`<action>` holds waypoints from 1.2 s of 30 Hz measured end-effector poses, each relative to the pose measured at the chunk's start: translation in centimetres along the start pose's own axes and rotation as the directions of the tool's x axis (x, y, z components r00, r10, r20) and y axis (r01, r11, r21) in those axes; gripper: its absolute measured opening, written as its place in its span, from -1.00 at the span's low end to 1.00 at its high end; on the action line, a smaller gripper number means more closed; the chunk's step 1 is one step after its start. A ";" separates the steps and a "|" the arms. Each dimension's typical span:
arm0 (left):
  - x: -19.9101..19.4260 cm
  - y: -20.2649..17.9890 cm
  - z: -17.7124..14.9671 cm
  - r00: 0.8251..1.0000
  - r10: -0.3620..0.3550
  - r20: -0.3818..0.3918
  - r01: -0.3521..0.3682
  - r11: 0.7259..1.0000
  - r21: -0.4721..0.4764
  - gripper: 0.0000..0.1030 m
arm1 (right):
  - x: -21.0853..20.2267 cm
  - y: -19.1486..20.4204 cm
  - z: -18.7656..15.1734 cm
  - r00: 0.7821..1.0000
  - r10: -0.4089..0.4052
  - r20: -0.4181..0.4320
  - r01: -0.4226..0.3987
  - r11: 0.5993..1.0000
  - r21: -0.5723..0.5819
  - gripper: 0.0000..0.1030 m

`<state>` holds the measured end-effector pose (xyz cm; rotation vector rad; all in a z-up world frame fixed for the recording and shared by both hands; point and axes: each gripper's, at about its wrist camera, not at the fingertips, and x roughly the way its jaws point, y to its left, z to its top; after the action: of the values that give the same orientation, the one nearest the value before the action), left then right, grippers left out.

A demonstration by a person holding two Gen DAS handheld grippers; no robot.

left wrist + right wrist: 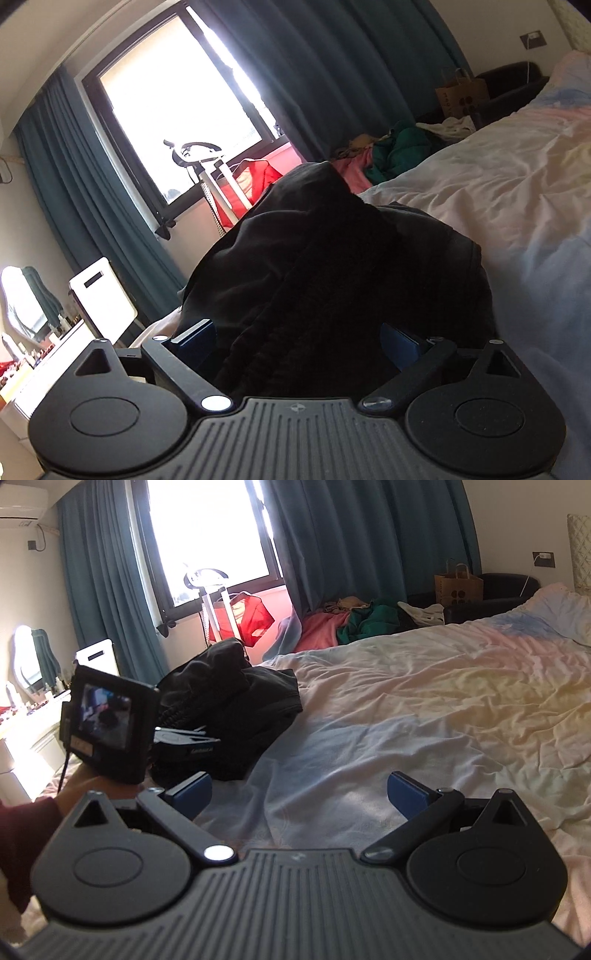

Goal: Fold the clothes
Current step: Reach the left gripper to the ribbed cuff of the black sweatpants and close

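A heap of black clothes (pixel 332 258) lies on the left edge of the bed (pixel 424 701) and fills the middle of the left wrist view. My left gripper (pixel 299 343) is pushed up against the heap. Its blue fingers (pixel 195 339) stand wide with black cloth lying between them, and no pad visibly presses on it. In the right wrist view the same heap (pixel 236 698) sits at centre left, with the left gripper (pixel 184 740) and its small screen (pixel 107 723) beside it. My right gripper (pixel 299 794) hovers open over the bare pale sheet, right of the heap, holding nothing.
A hand in a dark red sleeve (pixel 22 834) holds the left gripper. Beyond the bed lie pink and green clothes (pixel 354 624), a red bag on a white stand (pixel 251 616) and a paper bag (pixel 458 585). A white dresser with bottles (pixel 33 716) stands at left.
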<state>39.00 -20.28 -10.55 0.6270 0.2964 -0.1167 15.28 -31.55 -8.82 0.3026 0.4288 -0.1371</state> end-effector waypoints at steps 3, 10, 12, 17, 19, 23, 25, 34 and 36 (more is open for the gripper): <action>2.6 -1.8 1.8 0.998 0.040 0.041 -0.040 0.999 -0.002 0.83 | 2.1 -0.6 -0.4 1.000 0.000 -0.029 0.001 1.000 0.027 1.00; 3.8 -0.1 5.7 0.986 0.095 0.139 -0.064 0.974 -0.216 -0.65 | 4.7 -0.4 -1.4 0.998 0.008 -0.055 -0.008 1.000 0.015 1.00; 2.4 1.3 6.3 0.977 0.121 0.176 -0.071 0.961 -0.269 -0.84 | 4.7 -0.2 -1.5 0.999 0.017 -0.049 -0.017 1.000 0.005 1.00; -6.0 7.5 7.7 0.943 0.168 0.286 -0.064 0.939 -0.339 -0.85 | 3.5 0.4 -1.1 0.999 0.020 0.025 -0.020 0.999 -0.032 1.00; -9.2 9.9 8.0 0.939 0.171 0.299 -0.046 0.923 -0.383 -0.85 | 2.7 0.7 -0.9 0.998 0.020 0.062 -0.017 0.999 -0.044 1.00; -17.3 14.6 7.6 0.936 0.150 0.317 0.010 0.893 -0.451 -0.85 | 0.9 1.7 -0.6 0.992 0.029 0.126 -0.019 0.996 -0.085 1.00; -21.0 16.1 6.9 0.935 0.142 0.324 0.029 0.881 -0.472 -0.85 | -0.2 2.2 -0.4 0.988 0.038 0.147 -0.023 0.994 -0.108 1.00; -31.5 21.0 -6.5 0.970 0.179 0.161 -0.057 0.821 -0.569 -0.84 | -4.7 2.9 -0.7 0.983 0.149 0.106 -0.132 0.979 -0.156 1.00; -30.9 22.5 -11.4 0.988 0.153 0.032 -0.104 0.796 -0.596 -0.84 | -4.8 3.1 -1.2 0.978 0.203 0.053 -0.194 0.971 -0.140 1.00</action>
<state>11.35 5.13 2.80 0.0113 0.1953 0.0855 11.12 -27.94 -6.98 0.2065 0.3374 0.0774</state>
